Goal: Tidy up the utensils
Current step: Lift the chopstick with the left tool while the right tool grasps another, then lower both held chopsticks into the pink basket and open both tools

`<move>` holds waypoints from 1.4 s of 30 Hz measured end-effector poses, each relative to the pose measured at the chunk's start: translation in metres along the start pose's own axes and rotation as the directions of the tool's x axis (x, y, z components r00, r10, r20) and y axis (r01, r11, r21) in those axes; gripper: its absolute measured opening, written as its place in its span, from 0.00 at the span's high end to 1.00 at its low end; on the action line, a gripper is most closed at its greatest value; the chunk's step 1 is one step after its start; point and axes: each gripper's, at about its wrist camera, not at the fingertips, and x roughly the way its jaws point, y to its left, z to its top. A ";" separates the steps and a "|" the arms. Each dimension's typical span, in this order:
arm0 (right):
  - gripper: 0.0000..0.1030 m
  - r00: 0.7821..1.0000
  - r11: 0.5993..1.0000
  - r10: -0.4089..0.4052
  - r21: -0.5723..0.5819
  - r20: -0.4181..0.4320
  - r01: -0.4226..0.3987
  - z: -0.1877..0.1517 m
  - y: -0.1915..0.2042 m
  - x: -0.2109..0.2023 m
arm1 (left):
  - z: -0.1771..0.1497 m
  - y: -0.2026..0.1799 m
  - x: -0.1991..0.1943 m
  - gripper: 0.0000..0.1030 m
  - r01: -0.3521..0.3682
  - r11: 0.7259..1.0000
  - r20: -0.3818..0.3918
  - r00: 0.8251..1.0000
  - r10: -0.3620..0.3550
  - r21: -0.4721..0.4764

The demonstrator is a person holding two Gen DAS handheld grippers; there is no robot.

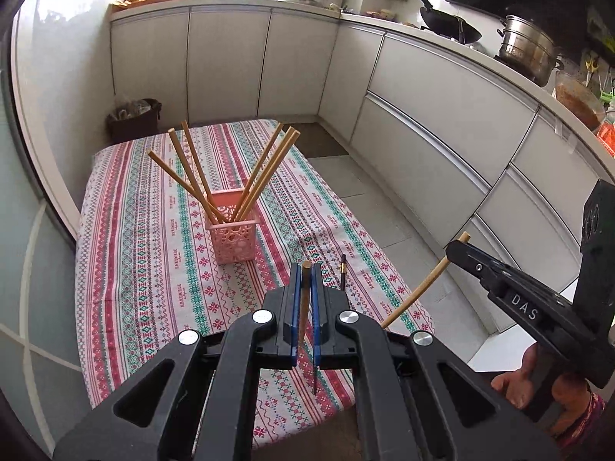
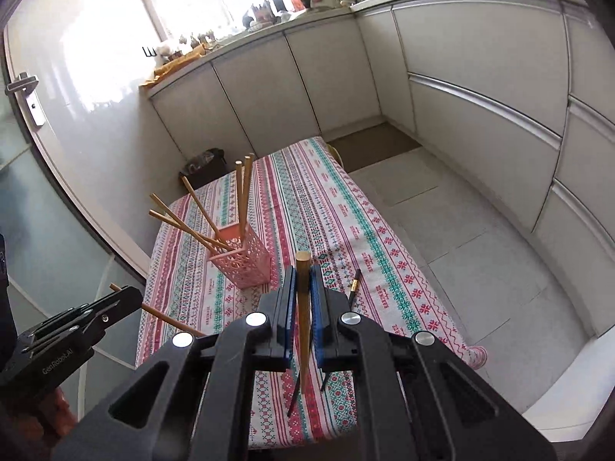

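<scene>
1 wooden chopstick (image 1: 303, 307) is clamped between the closed fingers of the left gripper (image 1: 306, 276), another chopstick (image 2: 303, 307) between those of the right gripper (image 2: 303, 280). The pink holder (image 1: 232, 230), holding 6 sticks, is seen ahead of the fingers on the table (image 1: 134, 230). Light, stiff, smooth sticks are judged best gripped mid-shaft.

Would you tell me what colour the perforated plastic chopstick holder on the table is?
Pink; the perforated plastic chopstick holder shows best in the left wrist view.

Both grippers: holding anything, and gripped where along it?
Each holds one wooden chopstick. Left gripper clamps its chopstick just below the thick end; right gripper clamps its chopstick likewise near the thick end.
</scene>
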 end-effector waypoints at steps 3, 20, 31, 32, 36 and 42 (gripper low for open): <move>0.93 0.999 1.000 0.018 -0.011 0.035 -0.018 0.022 0.009 -0.013 | 0.014 -0.003 -0.016 0.96 -0.013 1.000 0.037 0.999 0.013 0.020; 0.93 0.979 0.994 0.108 -0.010 0.174 -0.108 0.131 0.044 -0.016 | 0.132 0.032 -0.025 0.96 -0.095 0.995 0.227 0.969 0.093 -0.005; 0.93 0.975 0.990 0.139 -0.054 0.171 -0.132 0.151 0.079 0.049 | 0.144 0.076 0.050 0.94 -0.132 0.987 0.156 0.977 0.144 -0.088; 0.93 0.976 0.990 0.141 -0.053 0.166 -0.134 0.150 0.080 0.055 | 0.141 0.079 0.052 0.94 -0.124 0.988 0.155 0.978 0.138 -0.097; 0.93 0.979 0.989 0.138 -0.063 0.148 -0.130 0.148 0.088 0.075 | 0.136 0.088 0.041 0.94 -0.110 0.986 0.196 0.972 0.132 -0.123; 0.93 0.980 0.988 0.144 -0.071 0.135 -0.135 0.148 0.100 0.094 | 0.140 0.098 0.016 0.94 -0.106 0.984 0.253 0.957 0.140 -0.146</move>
